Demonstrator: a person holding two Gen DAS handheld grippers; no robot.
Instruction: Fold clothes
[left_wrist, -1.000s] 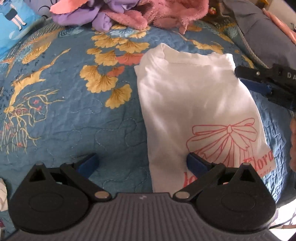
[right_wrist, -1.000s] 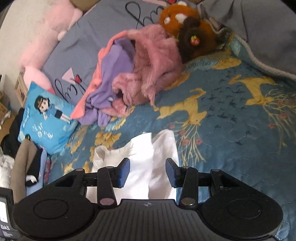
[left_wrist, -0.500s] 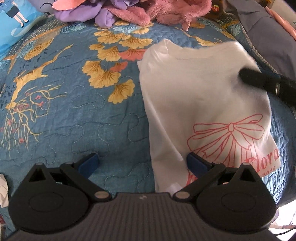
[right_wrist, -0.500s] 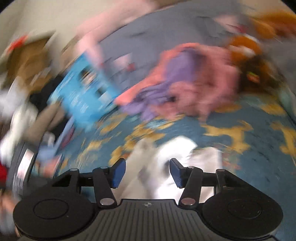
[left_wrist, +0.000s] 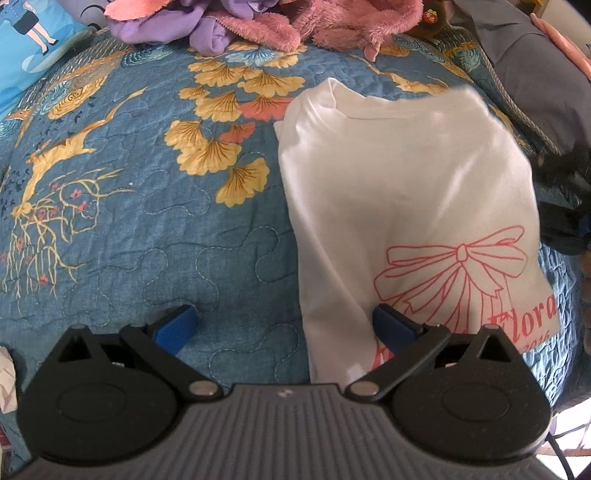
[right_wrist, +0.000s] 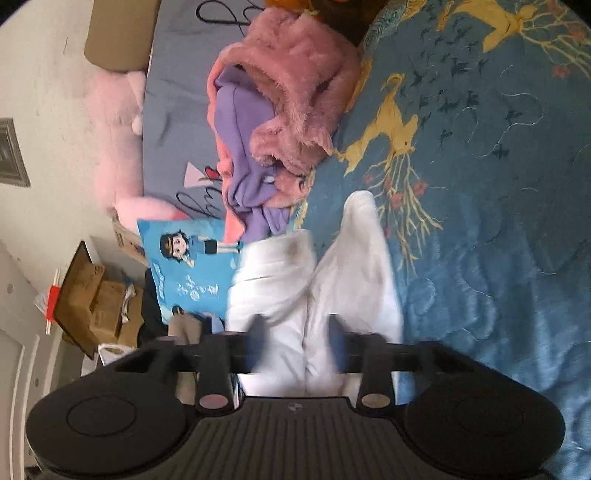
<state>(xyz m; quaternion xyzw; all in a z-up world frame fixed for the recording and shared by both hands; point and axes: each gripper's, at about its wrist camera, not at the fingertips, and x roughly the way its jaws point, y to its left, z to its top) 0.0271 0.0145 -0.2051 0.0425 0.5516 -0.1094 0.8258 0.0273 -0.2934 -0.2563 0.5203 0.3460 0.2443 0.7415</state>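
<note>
While the white T-shirt (left_wrist: 406, 192) lies folded on the quilt (left_wrist: 147, 229), both hand-held grippers (left_wrist: 284, 328) (right_wrist: 295, 332) stand apart.

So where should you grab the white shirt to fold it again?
Probably the near hem of the white shirt, beside the left gripper, coming in low from the near side. That edge is straight, lies flat on the quilt, and can lift toward the collar.
</note>
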